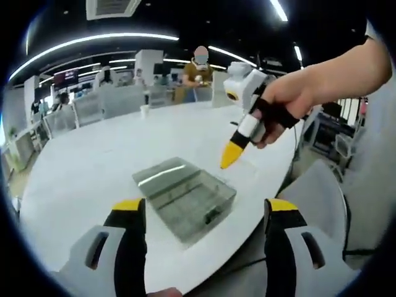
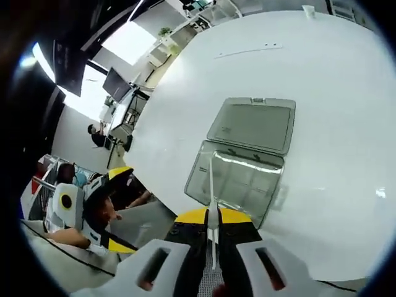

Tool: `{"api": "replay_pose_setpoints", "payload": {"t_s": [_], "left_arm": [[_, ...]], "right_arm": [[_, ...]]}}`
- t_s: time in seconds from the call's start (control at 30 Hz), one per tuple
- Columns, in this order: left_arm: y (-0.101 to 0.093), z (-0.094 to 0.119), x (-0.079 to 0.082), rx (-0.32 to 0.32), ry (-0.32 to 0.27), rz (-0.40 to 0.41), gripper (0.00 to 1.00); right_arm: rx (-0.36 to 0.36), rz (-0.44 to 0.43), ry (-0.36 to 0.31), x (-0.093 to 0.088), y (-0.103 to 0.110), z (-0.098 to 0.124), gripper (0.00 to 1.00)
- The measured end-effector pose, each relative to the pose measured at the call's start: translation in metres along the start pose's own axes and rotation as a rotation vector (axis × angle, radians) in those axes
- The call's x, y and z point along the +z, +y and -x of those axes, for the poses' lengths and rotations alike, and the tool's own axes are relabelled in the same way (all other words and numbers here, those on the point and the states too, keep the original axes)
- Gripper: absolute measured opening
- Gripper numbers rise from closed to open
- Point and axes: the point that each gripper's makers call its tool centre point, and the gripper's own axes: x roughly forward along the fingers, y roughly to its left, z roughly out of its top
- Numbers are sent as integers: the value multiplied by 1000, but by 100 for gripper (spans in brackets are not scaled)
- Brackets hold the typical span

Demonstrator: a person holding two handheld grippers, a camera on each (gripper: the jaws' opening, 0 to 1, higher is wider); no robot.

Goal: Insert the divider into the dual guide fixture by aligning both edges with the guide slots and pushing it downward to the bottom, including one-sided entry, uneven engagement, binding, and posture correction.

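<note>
Right gripper view looks down on a clear lidded box (image 2: 244, 154) lying open on the white surface (image 2: 334, 80), its lid folded back on the far side. The right tongs (image 2: 213, 218) are clamped on a thin clear divider (image 2: 212, 185), held edge-on, whose far end reaches over the near wall of the box. In the left gripper view the left tongs (image 1: 205, 209) stand apart and empty just short of the box (image 1: 185, 195), with the right tongs (image 1: 232, 154) hanging above and beyond it, carried by a hand (image 1: 297, 102). I cannot make out the guide slots. The step in hand looks like the approach: the divider is held above the box, not yet entered. Next it likely needs squaring to the slots, both edges entered evenly, then a straight push down.
</note>
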Motion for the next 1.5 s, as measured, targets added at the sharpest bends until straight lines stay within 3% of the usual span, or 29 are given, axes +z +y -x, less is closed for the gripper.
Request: {"api": "replay_pose_setpoints", "payload": {"t_s": [0.07,0.33,0.53,1.0,1.1,1.5], "left_arm": [[1,0,-1,4,0,-6,78],[5,2,-1,18,-1,-3,79],[10,3,-3,31,-1,2,79],[16,5,-5,57,-4,18,79],[17,5,-5,60,-5,21,79],[19,6,-5,68,-6,28,79]], "right_arm": [[1,-15,-10,2,2,-2,0],[-68,-14,49,1,-7,-10,0],[-115,-44,53,6,-14,-14,0],[-165,-16,63,12,-17,-18,0],[-186,-66,56,13,-20,-20,1],[-240,-116,72,11,-27,-30,0]]}}
